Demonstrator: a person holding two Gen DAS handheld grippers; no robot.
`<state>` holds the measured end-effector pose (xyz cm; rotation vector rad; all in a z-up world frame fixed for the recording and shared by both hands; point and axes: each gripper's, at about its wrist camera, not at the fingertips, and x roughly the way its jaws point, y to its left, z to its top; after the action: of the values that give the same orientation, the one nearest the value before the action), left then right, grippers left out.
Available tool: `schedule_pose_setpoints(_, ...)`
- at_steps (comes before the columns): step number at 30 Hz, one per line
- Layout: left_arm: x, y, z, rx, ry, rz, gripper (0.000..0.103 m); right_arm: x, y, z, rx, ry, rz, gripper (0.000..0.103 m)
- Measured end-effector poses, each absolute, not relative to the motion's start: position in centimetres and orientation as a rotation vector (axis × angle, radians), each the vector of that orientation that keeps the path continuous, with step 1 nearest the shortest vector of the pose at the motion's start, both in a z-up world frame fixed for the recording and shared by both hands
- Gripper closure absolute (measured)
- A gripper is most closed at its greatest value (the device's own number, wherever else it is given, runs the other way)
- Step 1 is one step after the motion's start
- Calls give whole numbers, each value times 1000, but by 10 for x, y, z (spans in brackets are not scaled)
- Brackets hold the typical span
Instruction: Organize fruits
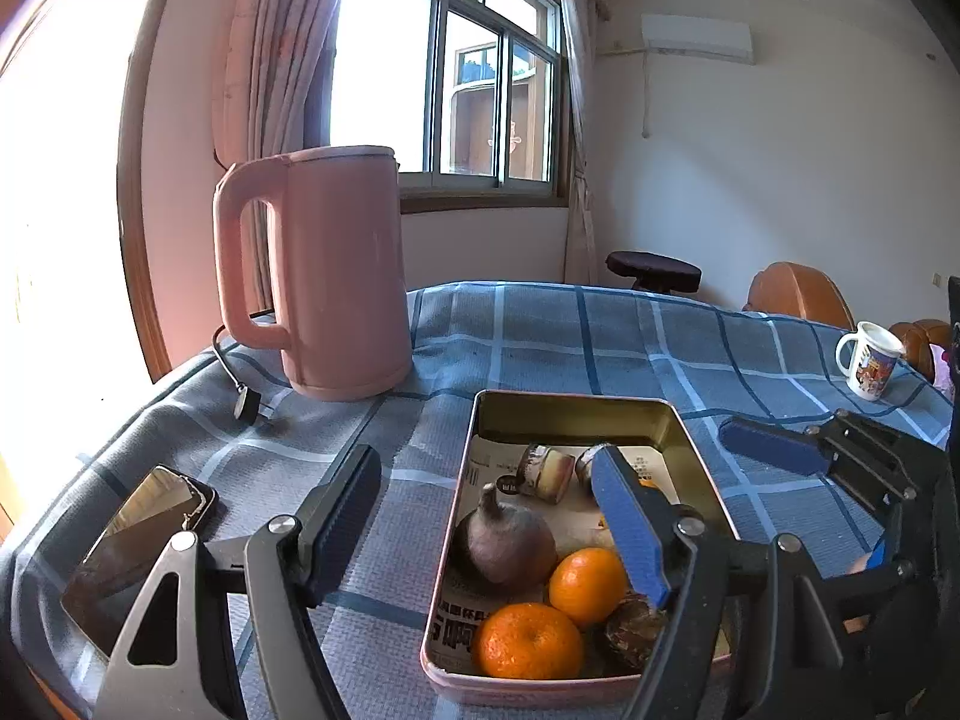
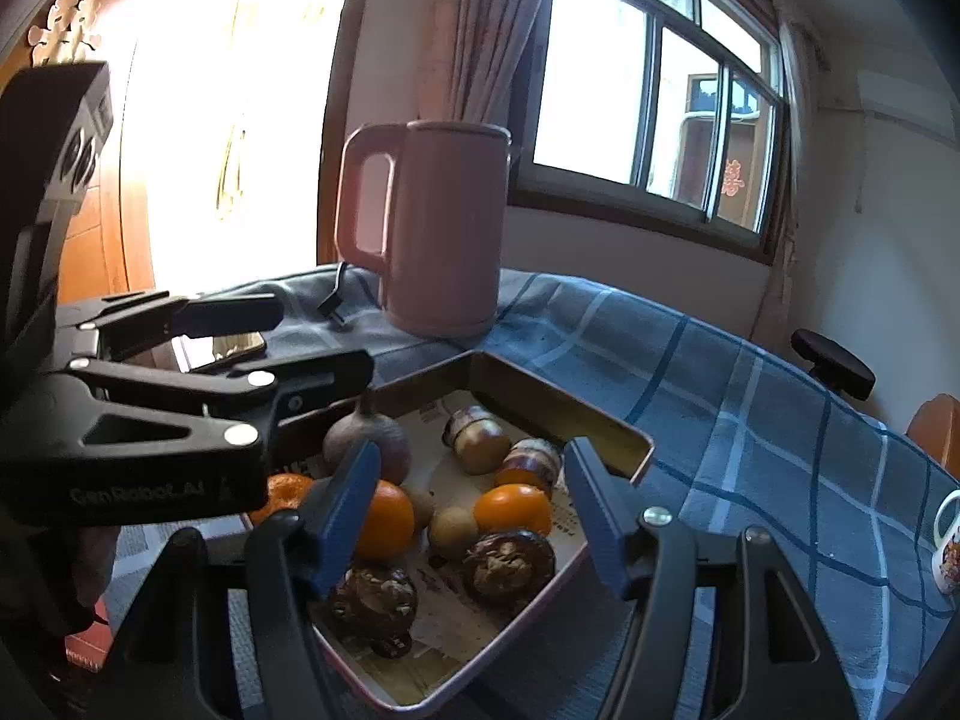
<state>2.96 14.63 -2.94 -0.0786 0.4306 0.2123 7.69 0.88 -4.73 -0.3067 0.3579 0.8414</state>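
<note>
A metal tin tray [image 1: 576, 411] [image 2: 606, 423] sits on the blue checked cloth. It holds oranges [image 1: 528, 639] [image 2: 513, 507], a dark pear-shaped fruit [image 1: 510, 531] [image 2: 369, 441], brown shrivelled fruits [image 2: 510, 564], small round pale fruits [image 2: 454, 531] and small jars [image 1: 543, 471]. My left gripper [image 1: 486, 516] is open over the tray's left edge, empty. My right gripper [image 2: 474, 516] is open above the tray's fruits, empty. The right gripper also shows in the left wrist view [image 1: 774, 447].
A pink electric kettle [image 1: 330, 276] [image 2: 432, 228] stands behind the tray, its cord and plug [image 1: 246, 402] on the cloth. A phone [image 1: 132, 546] lies at the left. A printed mug [image 1: 873, 360] stands at the far right. A stool [image 1: 654, 270] and chairs stand beyond the table.
</note>
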Motion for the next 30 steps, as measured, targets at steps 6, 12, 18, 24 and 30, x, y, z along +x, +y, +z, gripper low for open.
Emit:
schedule_pose_setpoints(6,25,146,-25,-75,417,216,29,76,2,-41,-297,341,818,28)
schedule_pose_setpoints(12,21,143,-22,-72,417,206,29,73,-7,-37,-292,335,803,28)
schedule_pose_setpoints(18,14,136,-18,-74,402,183,29,73,-41,-32,-275,321,754,22)
schedule_pose_setpoints(24,11,120,-17,-60,391,158,29,84,-93,-27,-196,338,663,20)
schedule_pose_setpoints(30,6,107,-15,-35,382,148,29,85,-126,-22,-135,334,614,19)
